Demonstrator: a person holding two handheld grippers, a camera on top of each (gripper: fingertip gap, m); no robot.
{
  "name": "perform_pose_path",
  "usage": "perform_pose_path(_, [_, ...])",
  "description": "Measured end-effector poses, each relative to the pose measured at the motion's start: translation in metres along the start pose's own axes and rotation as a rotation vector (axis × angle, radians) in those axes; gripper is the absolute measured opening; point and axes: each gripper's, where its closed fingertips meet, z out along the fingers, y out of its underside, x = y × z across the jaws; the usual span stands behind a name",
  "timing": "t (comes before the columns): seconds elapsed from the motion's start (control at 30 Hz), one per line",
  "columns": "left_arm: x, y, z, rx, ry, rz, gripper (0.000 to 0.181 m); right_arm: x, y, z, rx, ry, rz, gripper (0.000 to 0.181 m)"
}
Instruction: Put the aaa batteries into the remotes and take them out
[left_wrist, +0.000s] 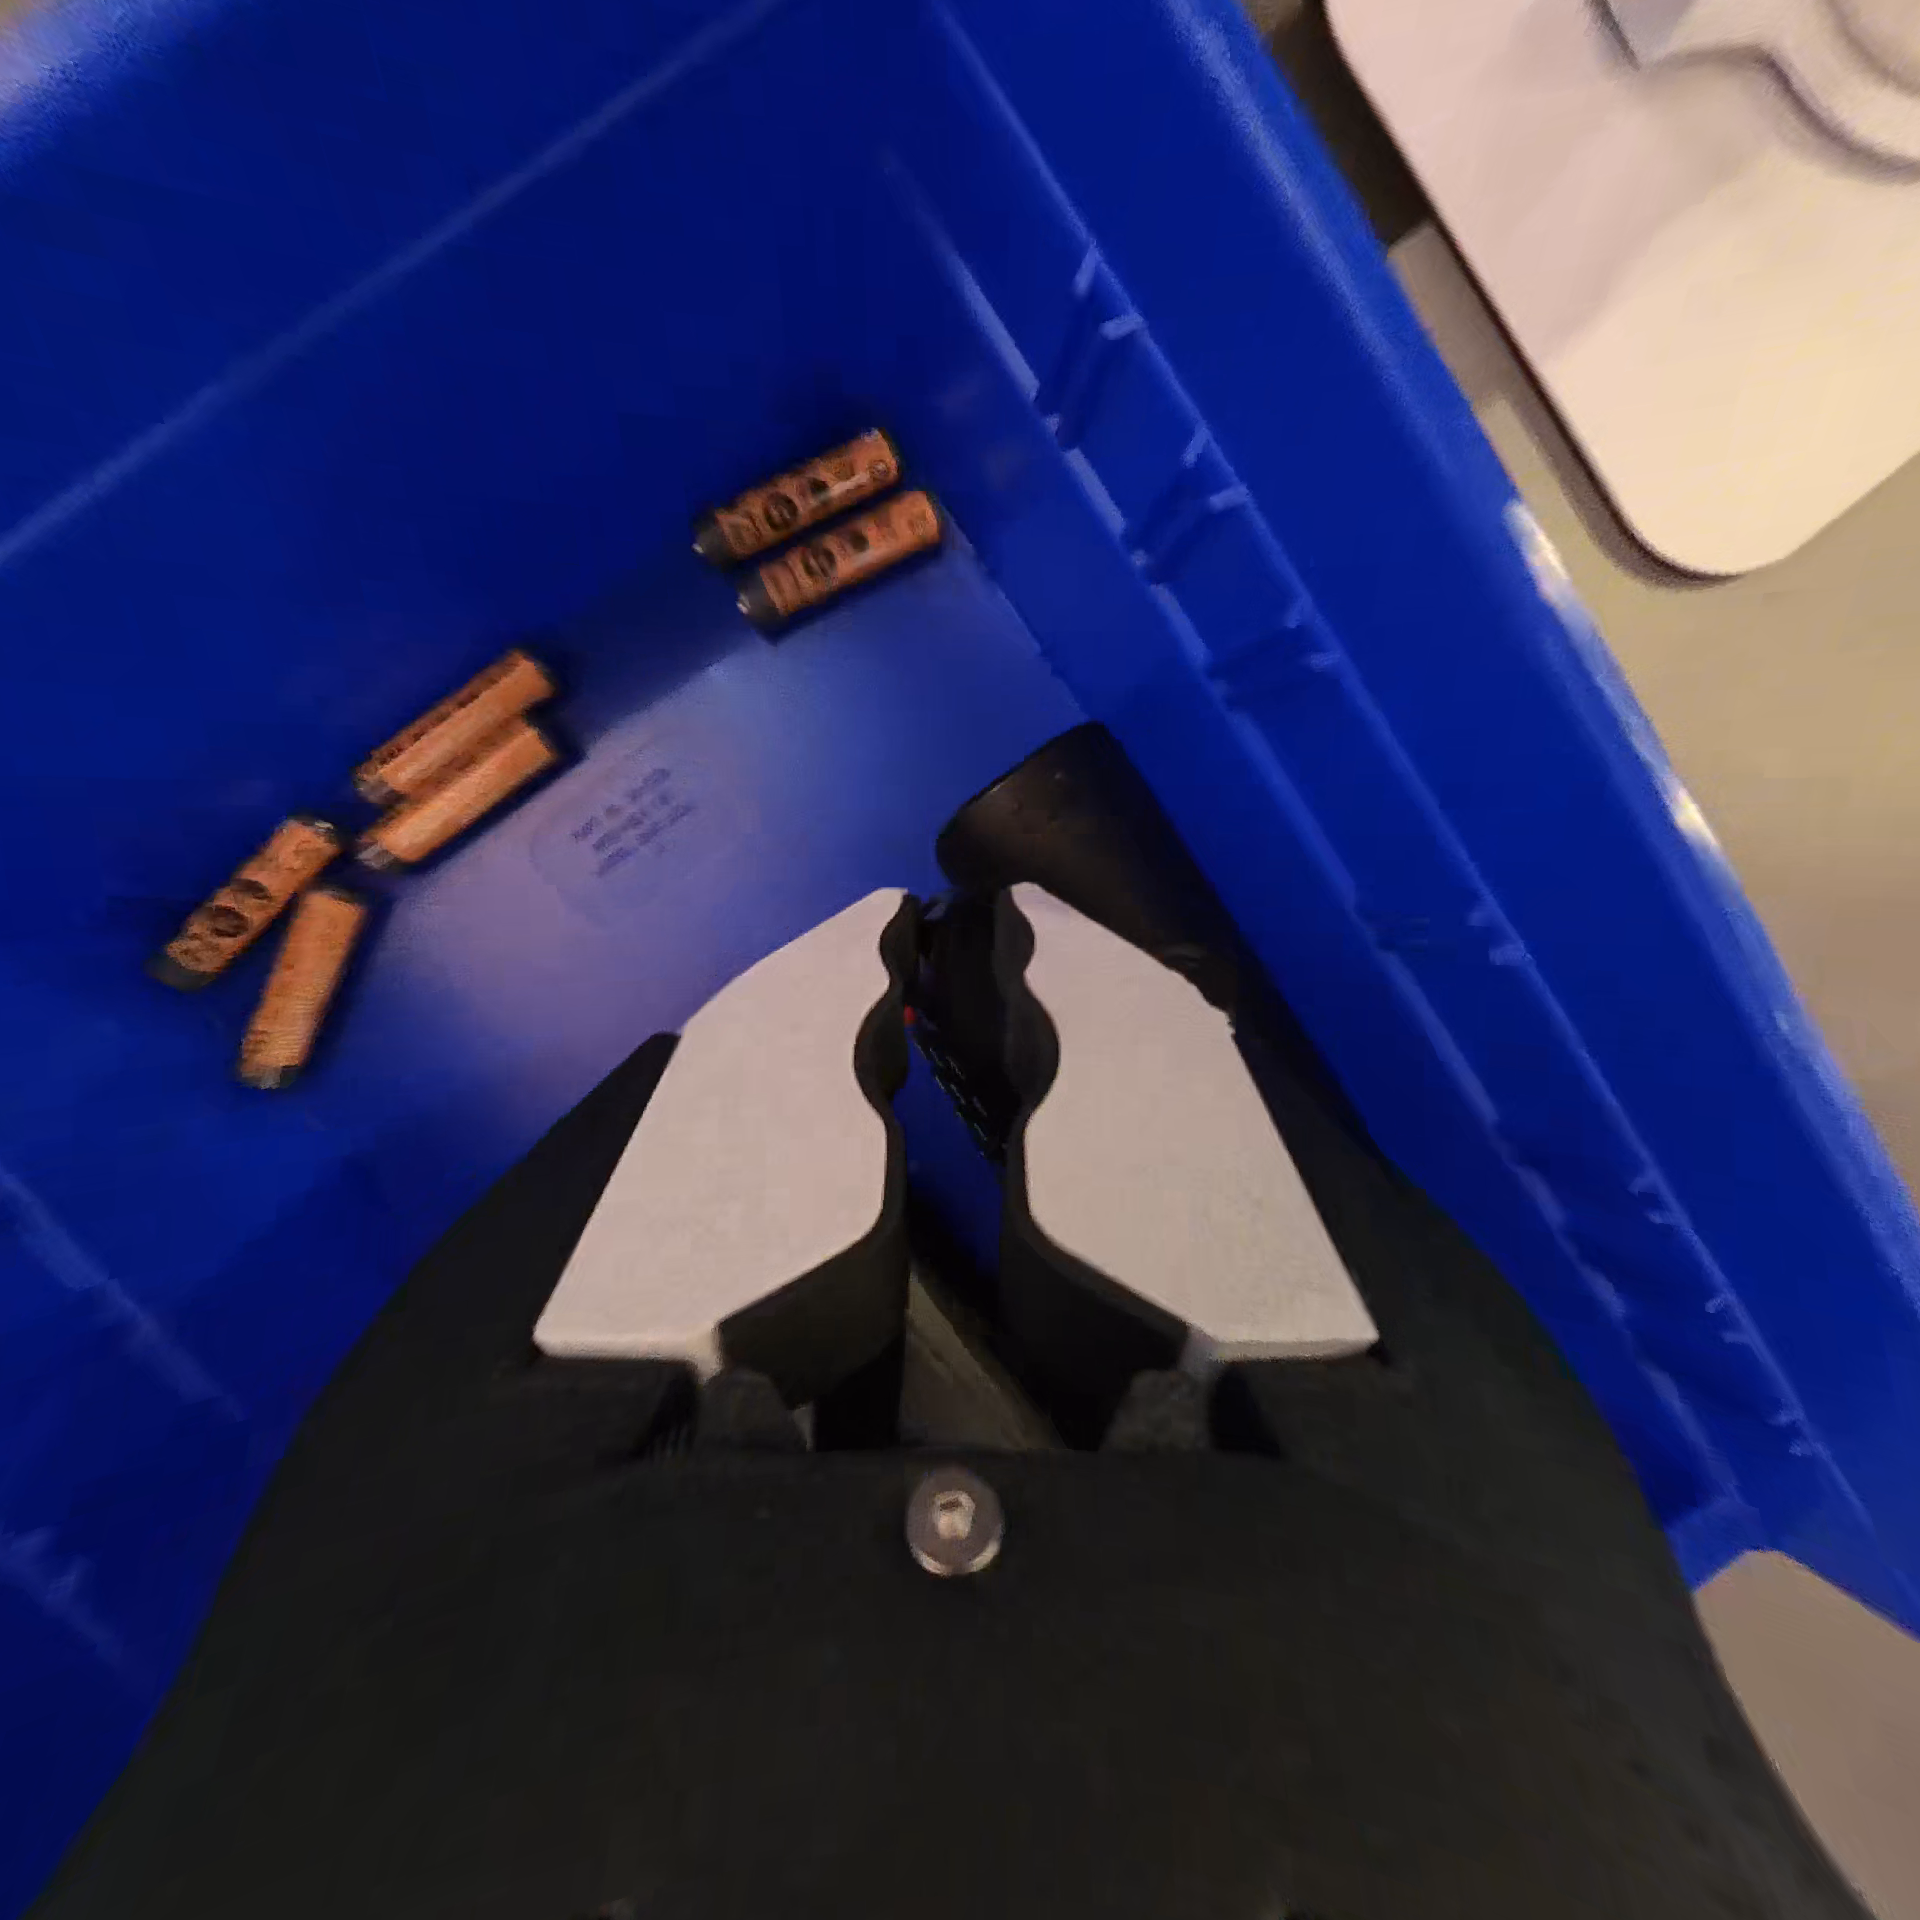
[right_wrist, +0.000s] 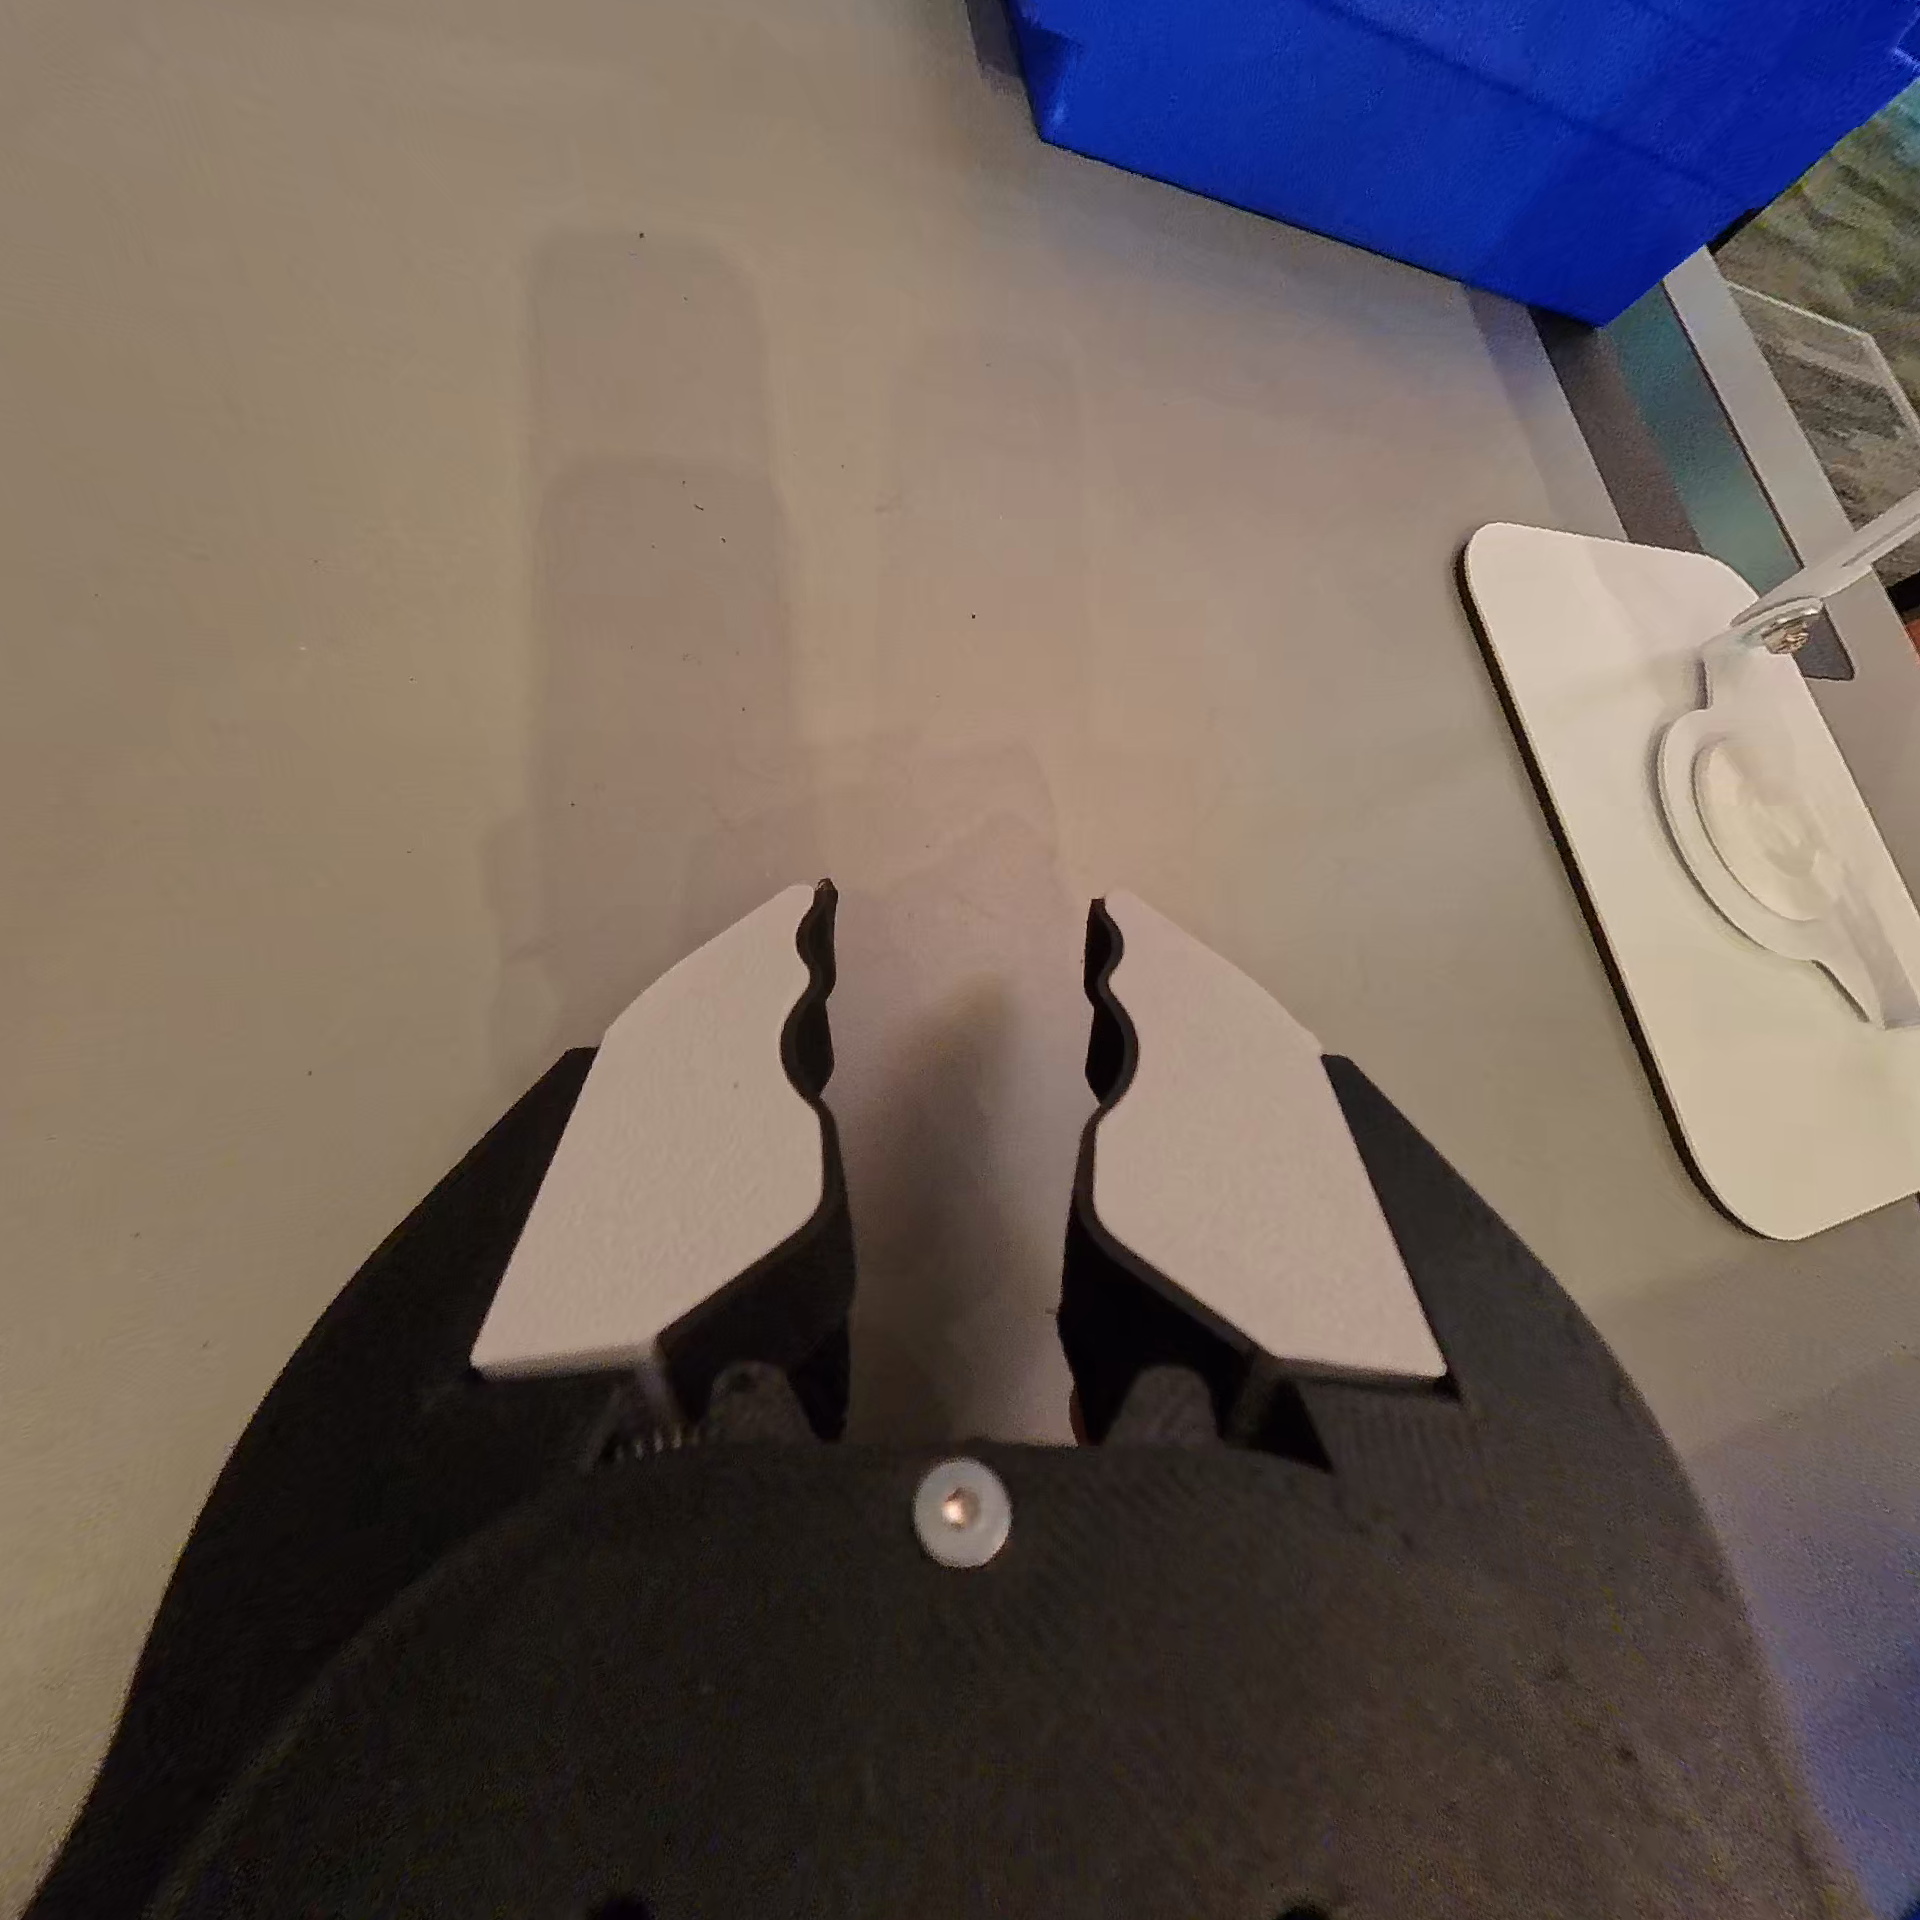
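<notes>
Item 1, far left of the bin floor: two AAA batteries (left_wrist: 260, 945), copper-coloured, lying loose and splayed apart at their lower ends.

Item 2, just right of these: a second pair (left_wrist: 457, 758), side by side and touching, long axes running up to the right.

Item 3, farther right, close to the bin wall: a third pair (left_wrist: 821, 525), parallel, on the same slant.

Item 4: blue bin (left_wrist: 1299, 436), ribbed wall, holding all six batteries.

Item 5: left gripper (left_wrist: 956, 914), inside the bin, jaws drawn in on a black remote (left_wrist: 1081, 831). The remote sat between the fingers with its button face showing in the gap, its long axis roughly in line with the fingers; its rounded end stood out past the fingertips toward the bin wall.

Item 6: right gripper (right_wrist: 956, 904), outside the bin, jaws parted with nothing between them, hovering over the bare grey table (right_wrist: 312, 520). The bin lay ahead and to its right.

Item 7, far right: white mat (right_wrist: 1579, 831) with a clear fitting on it.

Judgement: the batteries lay up and left of the held remote; the free right gripper looked the likelier one to fetch them.
</notes>
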Motion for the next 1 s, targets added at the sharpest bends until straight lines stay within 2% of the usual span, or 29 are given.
perform_pose_path(0.1, [0.007, 0.008, 0.009, -0.08, 0.019, -0.009, 0.023, 0.0, 0.0, 0.0, -0.003, 0.0, -0.002, 0.045])
perform_pose_path(0.2, [0.003, 0.012, 0.008, -0.122, 0.019, -0.062, 0.038, 0.0, 0.001, 0.0, -0.011, 0.003, -0.009, 0.045])
perform_pose_path(0.3, [-0.005, 0.025, 0.002, -0.224, -0.066, -0.03, 0.056, 0.0, 0.002, 0.0, -0.014, 0.004, -0.01, 0.045])
perform_pose_path(0.4, [-0.004, 0.027, -0.006, -0.234, -0.095, -0.04, 0.055, -0.001, 0.002, 0.0, -0.02, 0.003, -0.014, 0.045])
perform_pose_path(0.47, [-0.002, 0.039, -0.003, -0.309, -0.116, -0.028, 0.061, -0.002, 0.002, 0.001, -0.026, 0.002, -0.02, 0.045])
perform_pose_path(0.5, [-0.005, 0.04, -0.001, -0.315, -0.136, -0.025, 0.057, -0.002, 0.002, 0.001, -0.026, 0.001, -0.023, 0.045])
perform_pose_path(0.63, [-0.007, 0.038, 0.0, -0.297, -0.174, -0.068, 0.055, -0.003, 0.0, 0.001, -0.025, 0.001, -0.03, 0.045])
perform_pose_path(0.73, [-0.014, 0.038, 0.001, -0.288, -0.318, 0.033, 0.058, -0.001, -0.001, -0.001, -0.021, 0.017, -0.027, 0.045])
perform_pose_path(0.83, [-0.022, 0.037, 0.0, -0.179, -0.464, 0.086, 0.062, 0.002, -0.002, -0.003, -0.013, 0.028, -0.017, 0.045])
perform_pose_path(1.0, [-0.018, 0.036, -0.003, -0.071, -0.551, 0.129, 0.054, 0.002, -0.003, -0.003, -0.016, 0.037, -0.028, 0.045])
